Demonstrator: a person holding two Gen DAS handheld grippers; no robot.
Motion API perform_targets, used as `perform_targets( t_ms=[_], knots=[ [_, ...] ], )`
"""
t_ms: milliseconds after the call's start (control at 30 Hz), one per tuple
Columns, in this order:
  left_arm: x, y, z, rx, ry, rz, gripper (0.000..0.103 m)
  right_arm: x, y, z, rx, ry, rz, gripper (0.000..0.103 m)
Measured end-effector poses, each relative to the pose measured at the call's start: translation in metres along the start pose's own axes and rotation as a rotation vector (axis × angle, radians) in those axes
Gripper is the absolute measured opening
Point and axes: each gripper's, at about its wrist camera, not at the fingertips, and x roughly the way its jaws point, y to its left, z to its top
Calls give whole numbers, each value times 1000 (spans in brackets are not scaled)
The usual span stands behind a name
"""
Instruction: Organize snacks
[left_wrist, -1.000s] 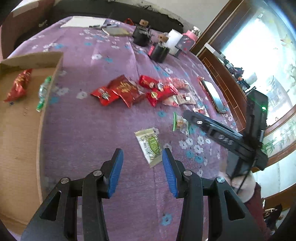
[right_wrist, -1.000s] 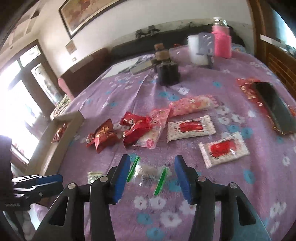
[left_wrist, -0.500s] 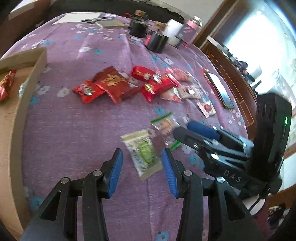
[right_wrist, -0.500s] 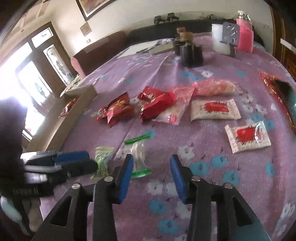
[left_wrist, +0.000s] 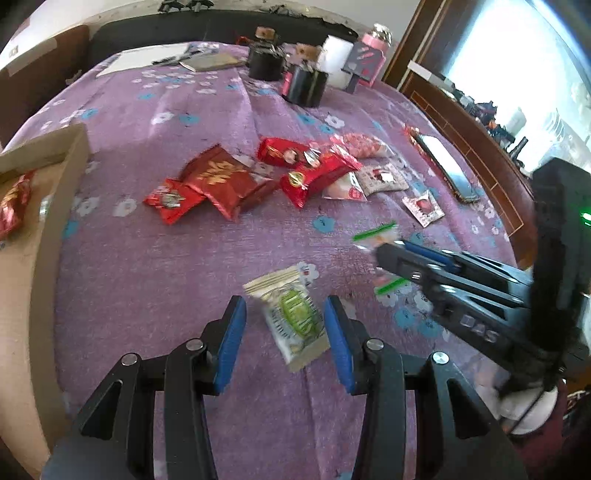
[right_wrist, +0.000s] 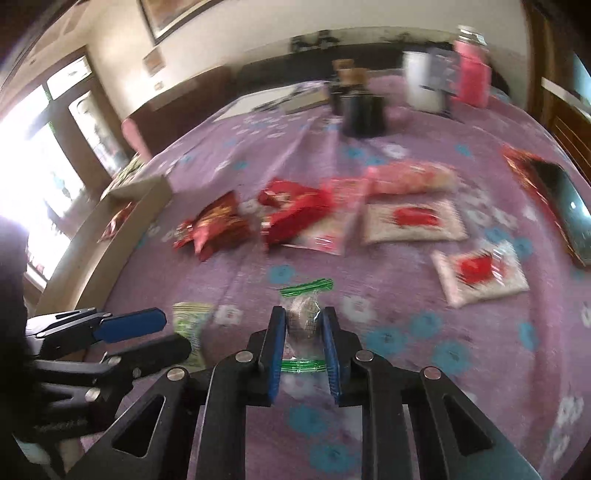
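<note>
So the purple flowered cloth (left_wrist: 155, 280) has a big bare patch between the cardboard box (left_wrist: 48, 229) on the left edge and the pile of snacks in the middle, plenty of room to slide stuff across there. The box wall stands up along that side and already has a red packet (left_wrist: 13, 203) lying inside.

The left gripper (left_wrist: 282, 334) hangs over a cream and green snack packet (left_wrist: 291, 319), jaws spread, with the packet lying between the blue pads but not touching either one as far as I can see. The right gripper (right_wrist: 303, 334) is closing its jaws on a clear candy wrapper with green ends (right_wrist: 304, 317); the pads sit right against both sides of it. Both grippers are near each other, so that corner is a bit crowded.

Further back is the heap of red snack bags (left_wrist: 225, 182), a couple of white packets with red prints (right_wrist: 413, 221), and a phone (left_wrist: 445, 168) lying near the right edge. Dark jars (left_wrist: 304, 85) and a pink bottle (left_wrist: 373, 55) stand way at the far end, well apart from the action.
</note>
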Motion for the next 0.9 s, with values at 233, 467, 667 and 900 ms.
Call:
perform_targets(
  t_ms=[233, 467, 667, 900],
  knots=[
    [6, -18, 0, 81, -34, 73, 28, -20, -12, -11, 46, -20, -7, 21],
    [-38, 16, -1, -44, -76, -61, 28, -39, 14, -5, 10, -47, 26, 20],
    [-108, 80, 3, -130, -192, -35, 28, -42, 69, 13, -64, -61, 110, 20],
    [-137, 177, 20, -228, -221, 148, 29, -16, 158, 50, -162, -37, 234, 20]
  ],
)
